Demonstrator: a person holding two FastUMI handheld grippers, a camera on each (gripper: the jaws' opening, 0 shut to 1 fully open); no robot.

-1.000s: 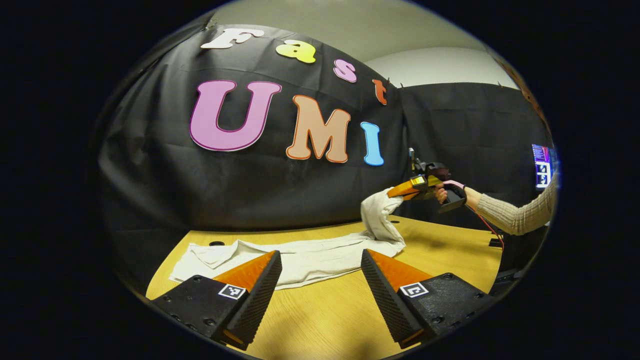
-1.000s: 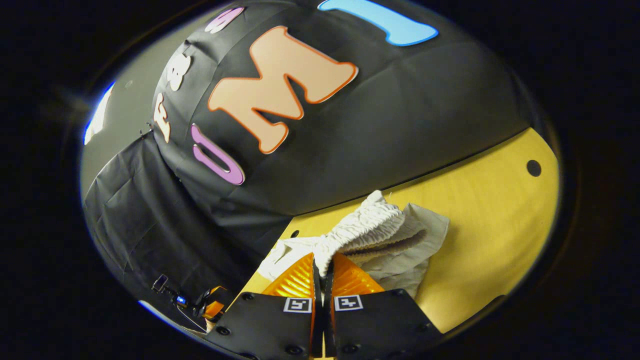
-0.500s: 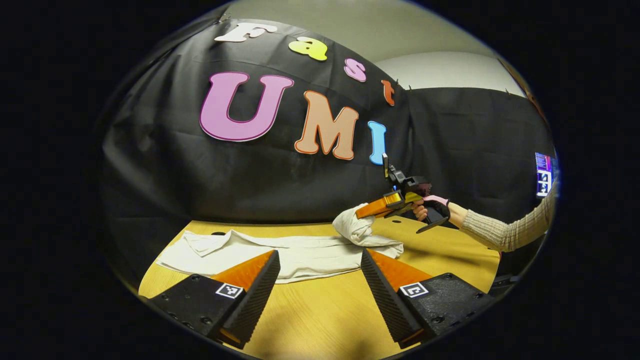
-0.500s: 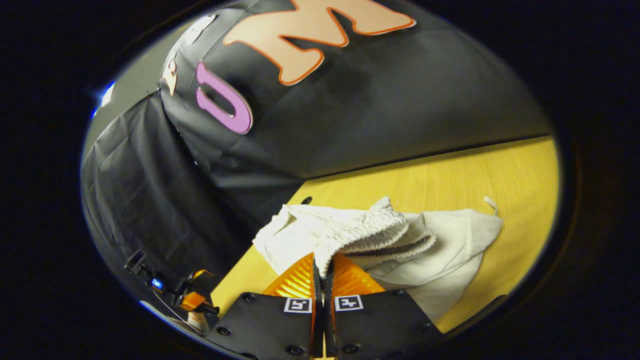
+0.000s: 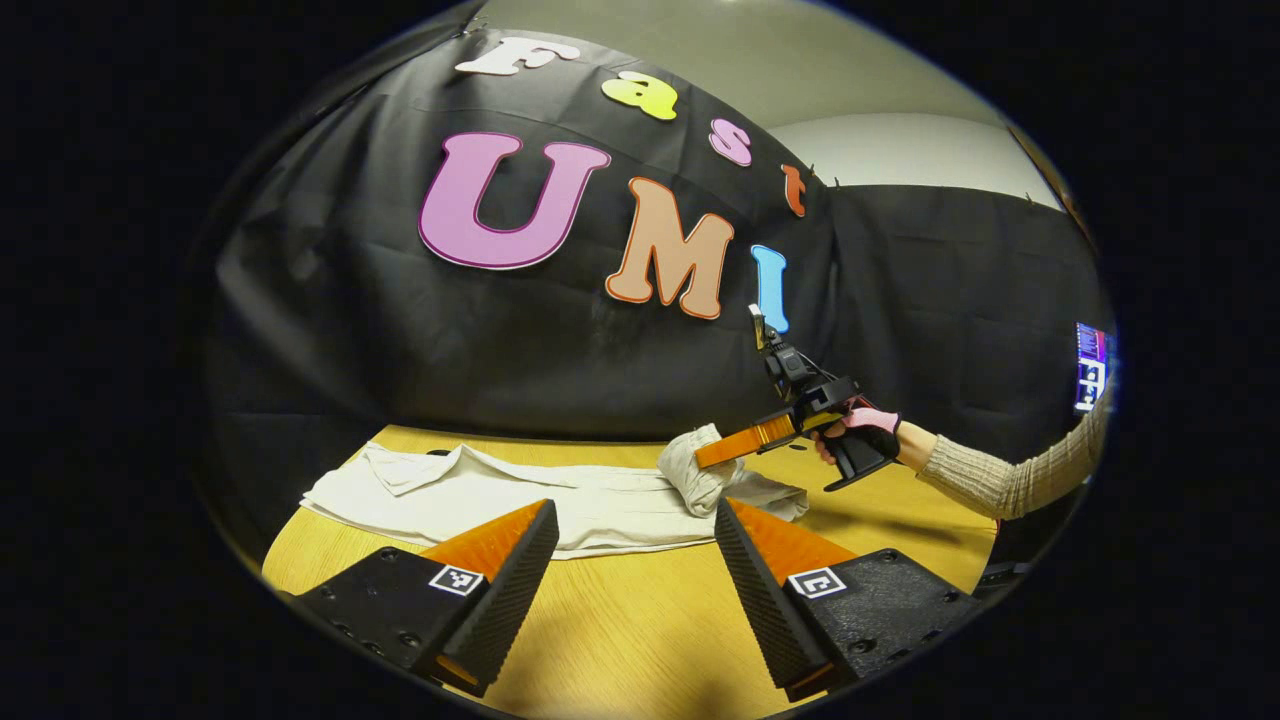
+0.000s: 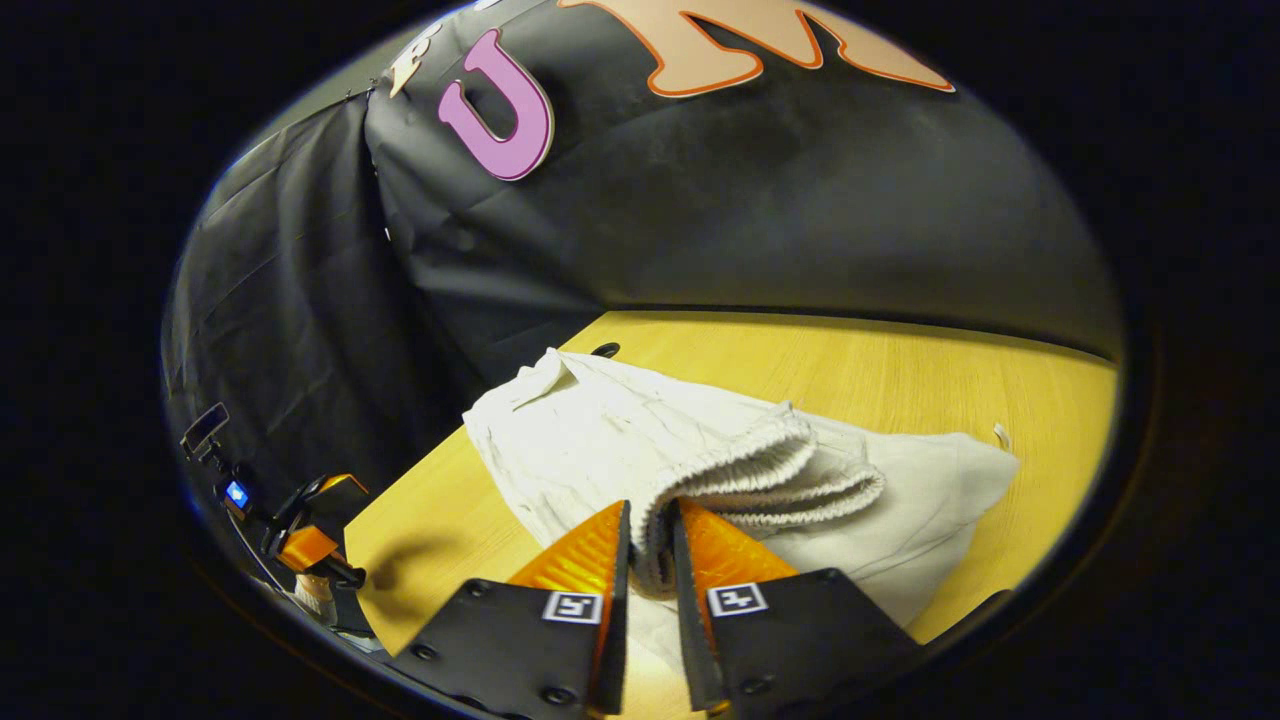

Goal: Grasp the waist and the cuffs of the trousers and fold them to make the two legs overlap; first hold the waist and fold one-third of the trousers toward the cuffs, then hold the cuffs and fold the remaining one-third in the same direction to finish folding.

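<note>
In the left gripper view, my left gripper [image 5: 632, 545] hangs spread wide above the tabletop [image 5: 640, 640], the trousers [image 5: 520, 500] stretched out beyond it. In the right gripper view, my right gripper [image 6: 648, 545] pinches the gathered waist [image 6: 760, 465], folded over the legs.

A light wooden counter [image 5: 640, 620] stands against the black cloth wall [image 5: 330, 330]. Above the cloth runs a pale plain wall [image 5: 900, 150]. A small dark hole [image 6: 604, 350] sits in the counter near the cloth.
</note>
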